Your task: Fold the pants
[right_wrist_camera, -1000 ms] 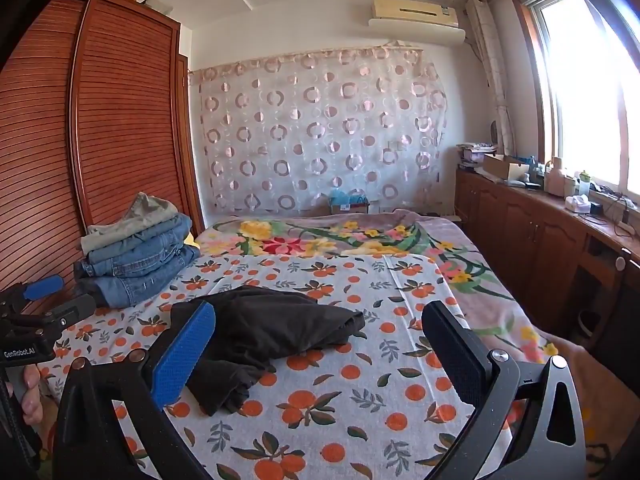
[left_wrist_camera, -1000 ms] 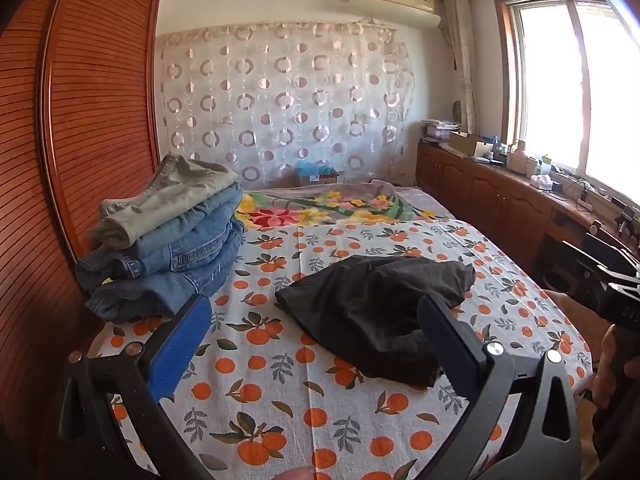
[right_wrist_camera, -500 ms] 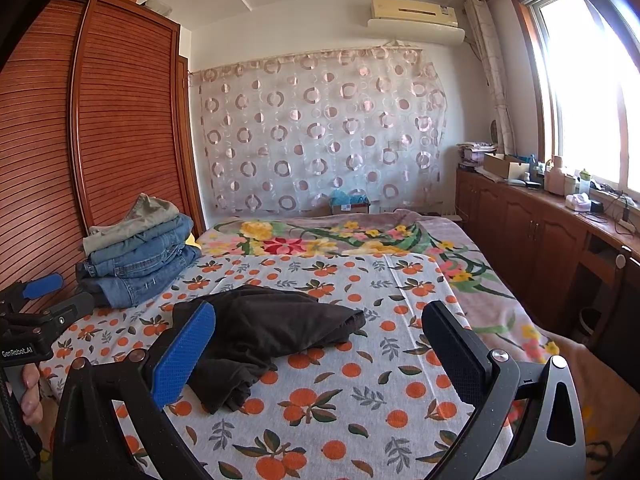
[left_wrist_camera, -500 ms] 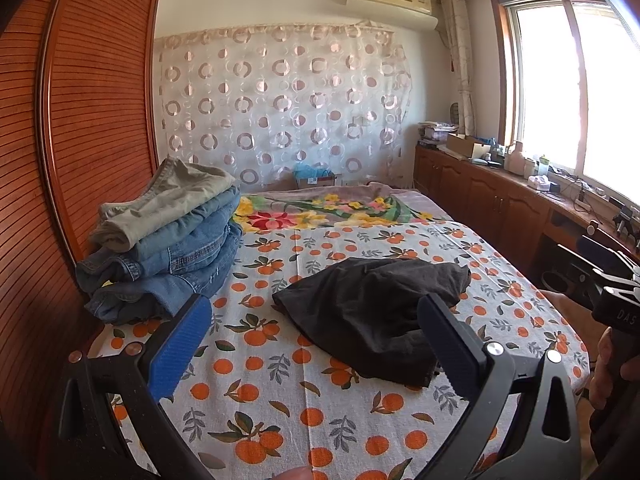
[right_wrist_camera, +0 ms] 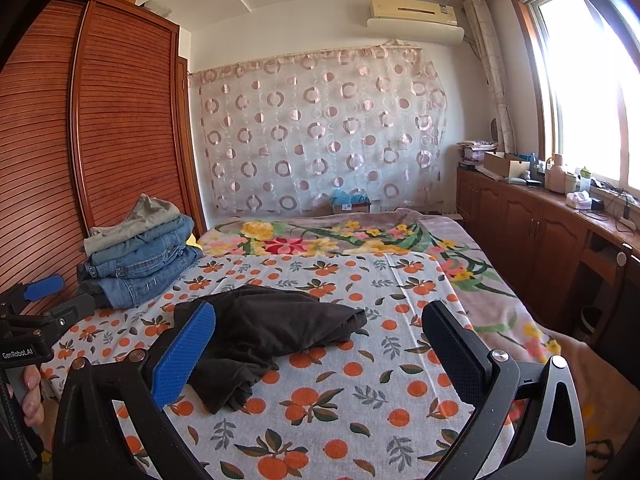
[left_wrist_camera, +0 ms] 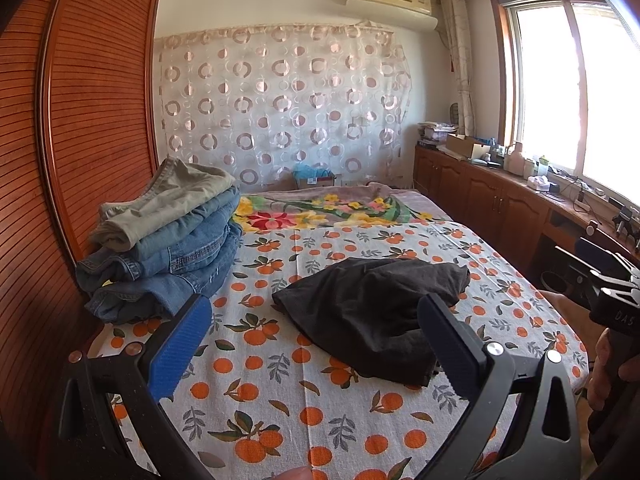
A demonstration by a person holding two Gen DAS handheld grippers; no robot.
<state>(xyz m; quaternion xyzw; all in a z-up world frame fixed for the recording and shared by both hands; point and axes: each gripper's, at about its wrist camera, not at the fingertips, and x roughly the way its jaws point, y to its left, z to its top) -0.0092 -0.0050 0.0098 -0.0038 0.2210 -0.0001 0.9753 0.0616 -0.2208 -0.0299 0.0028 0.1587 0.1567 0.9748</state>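
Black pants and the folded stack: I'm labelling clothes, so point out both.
black pants [left_wrist_camera: 372, 312], left wrist view, middle of the crumpled heap
folded stack [right_wrist_camera: 140, 256], right wrist view, denim layers

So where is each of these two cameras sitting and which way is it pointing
Left wrist: on the left gripper, facing along the bed toward the curtain; black pants ahead, open fingers below, right gripper at right edge.
Right wrist: on the right gripper, same heading, further right; open fingers, left gripper and hand at left edge.
Shared: pants, jeans stack, bed, curtain.
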